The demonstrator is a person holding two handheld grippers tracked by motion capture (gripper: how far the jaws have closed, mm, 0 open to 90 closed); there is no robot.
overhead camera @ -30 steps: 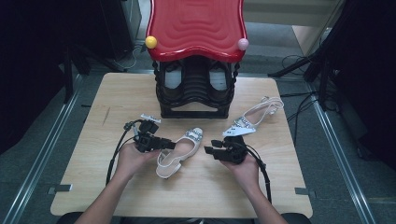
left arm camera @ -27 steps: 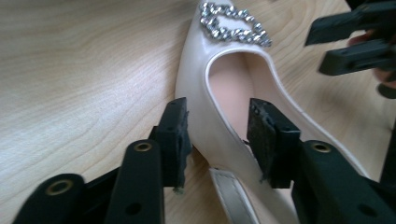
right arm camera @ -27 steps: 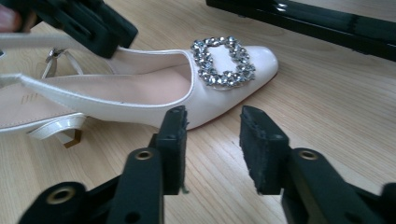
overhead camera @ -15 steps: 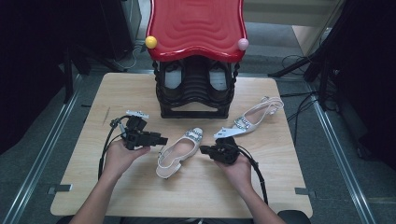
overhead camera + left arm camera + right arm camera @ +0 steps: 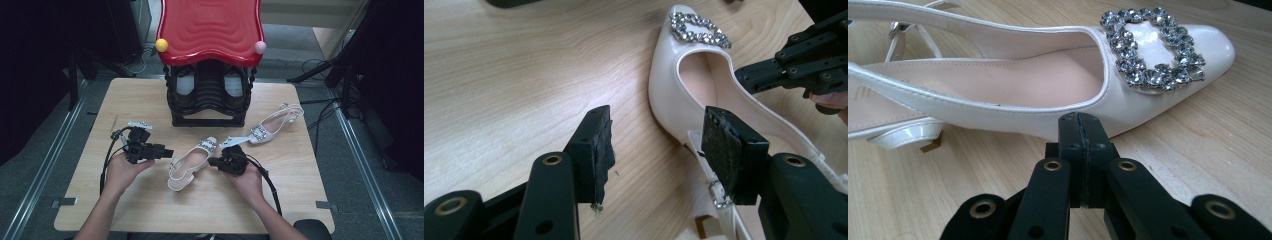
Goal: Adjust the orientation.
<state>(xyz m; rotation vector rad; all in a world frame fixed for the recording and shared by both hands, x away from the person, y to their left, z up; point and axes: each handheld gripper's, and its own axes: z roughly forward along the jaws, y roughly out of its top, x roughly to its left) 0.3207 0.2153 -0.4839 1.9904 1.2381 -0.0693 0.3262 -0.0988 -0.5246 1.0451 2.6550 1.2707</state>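
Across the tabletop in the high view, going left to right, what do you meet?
Left gripper → near shoe → right gripper → far shoe.

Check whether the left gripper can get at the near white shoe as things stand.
Probably yes: the left gripper is open, facing the near white shoe with bare table between them. The right gripper waits shut on the far side.

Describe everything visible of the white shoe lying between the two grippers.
The white shoe is a glossy, leather-like slingback with a pointed toe, a square rhinestone buckle, a pale pink lining, a thin heel strap and a low heel. It lies upright on the wooden table, toe towards the rack. Neither gripper holds it.
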